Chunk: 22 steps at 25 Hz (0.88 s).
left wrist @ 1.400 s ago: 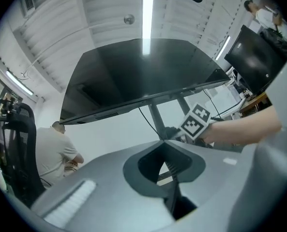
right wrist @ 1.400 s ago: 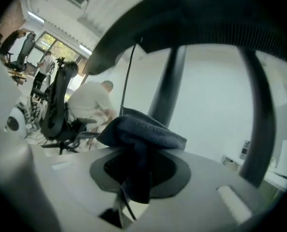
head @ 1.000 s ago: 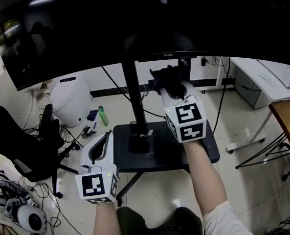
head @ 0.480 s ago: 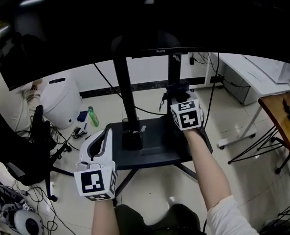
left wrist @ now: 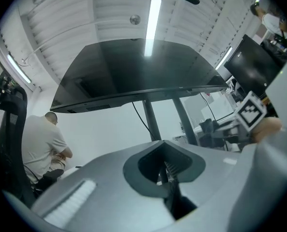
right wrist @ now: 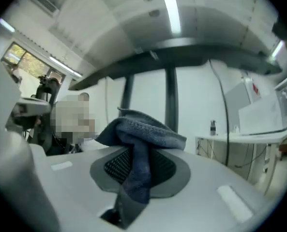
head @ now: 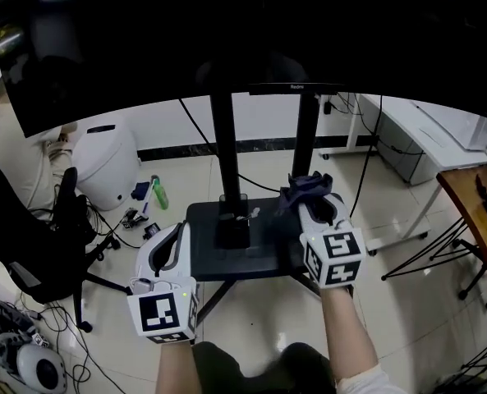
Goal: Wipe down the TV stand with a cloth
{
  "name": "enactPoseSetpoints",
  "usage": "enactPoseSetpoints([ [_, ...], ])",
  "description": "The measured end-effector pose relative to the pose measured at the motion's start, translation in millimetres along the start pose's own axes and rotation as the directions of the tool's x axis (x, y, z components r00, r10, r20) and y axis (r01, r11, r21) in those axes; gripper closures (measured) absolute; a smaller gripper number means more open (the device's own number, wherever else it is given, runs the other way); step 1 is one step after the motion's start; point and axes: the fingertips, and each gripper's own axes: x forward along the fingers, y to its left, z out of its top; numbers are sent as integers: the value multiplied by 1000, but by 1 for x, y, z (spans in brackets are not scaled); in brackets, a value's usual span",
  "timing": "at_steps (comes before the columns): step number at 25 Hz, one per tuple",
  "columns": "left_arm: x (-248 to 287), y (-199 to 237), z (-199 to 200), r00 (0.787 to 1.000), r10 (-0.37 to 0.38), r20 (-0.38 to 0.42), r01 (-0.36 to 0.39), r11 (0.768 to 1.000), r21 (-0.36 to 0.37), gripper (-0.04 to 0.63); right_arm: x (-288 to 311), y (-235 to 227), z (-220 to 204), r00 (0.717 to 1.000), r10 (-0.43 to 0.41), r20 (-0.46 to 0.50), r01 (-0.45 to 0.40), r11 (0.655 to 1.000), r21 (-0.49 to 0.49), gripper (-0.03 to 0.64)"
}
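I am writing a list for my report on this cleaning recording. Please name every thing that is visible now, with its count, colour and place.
TV screen: one, black, across the top.
stand posts: two, black, under the screen.
stand shelf: one, black, centre.
cloth: one, dark blue, over the shelf's right side.
round appliance: one, white, floor at left.
bottle: one, green, floor beside the appliance.
office chair: one, black, far left.
desk: one, white, at right.
wooden table: one, brown, right edge.
seated person: one, white shirt, left of the stand.
left claw: one, white, shut, empty, left of the shelf.
right claw: one, white, shut on the cloth.
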Motion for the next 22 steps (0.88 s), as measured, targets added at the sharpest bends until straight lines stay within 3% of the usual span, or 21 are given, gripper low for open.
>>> enactPoseSetpoints([
  [2,-11,1,9,1000,7,30,-7,1000,-1,356,-62,48,56,975,3,223,5,999,-37,532],
  [3,-18,0,11,999,8,38,-8,1000,2,356,-85,70,71,957,16,290,1,998,-59,532],
  [5,-38,-3,2,999,1,-32,0,1000,22,356,-110,109,69,949,62,310,-33,995,-96,532],
  [6,-49,-4,-10,993,-7,-115,11,999,38,356,-112,126,58,954,85,286,-60,994,-96,534],
  [8,-65,-2,-33,973,-1,-229,13,999,51,356,-103,152,18,986,117,122,-108,991,-73,534],
  [9,-69,4,-41,968,13,-252,-1,999,47,356,-93,164,-3,991,131,35,-129,990,-47,534],
  [11,-72,23,-57,963,50,-265,-42,998,36,356,-61,190,-33,986,163,-35,-163,987,5,534],
  [12,-71,35,-64,966,69,-248,-62,997,35,356,-38,202,-43,984,174,-30,-174,985,13,534],
  [14,-65,63,-69,986,96,-138,-92,995,35,356,15,223,-45,983,179,47,-179,984,-18,534],
  [16,-67,87,-71,989,120,-82,-119,993,18,356,66,238,-39,983,165,76,-162,986,-42,534],
  [19,-87,106,-64,986,151,-77,-150,989,10,356,136,237,-95,988,109,-109,-110,994,-1,535],
  [22,-106,116,-49,985,166,-50,-164,986,35,356,188,214,-139,959,26,-284,-21,1000,21,537],
])
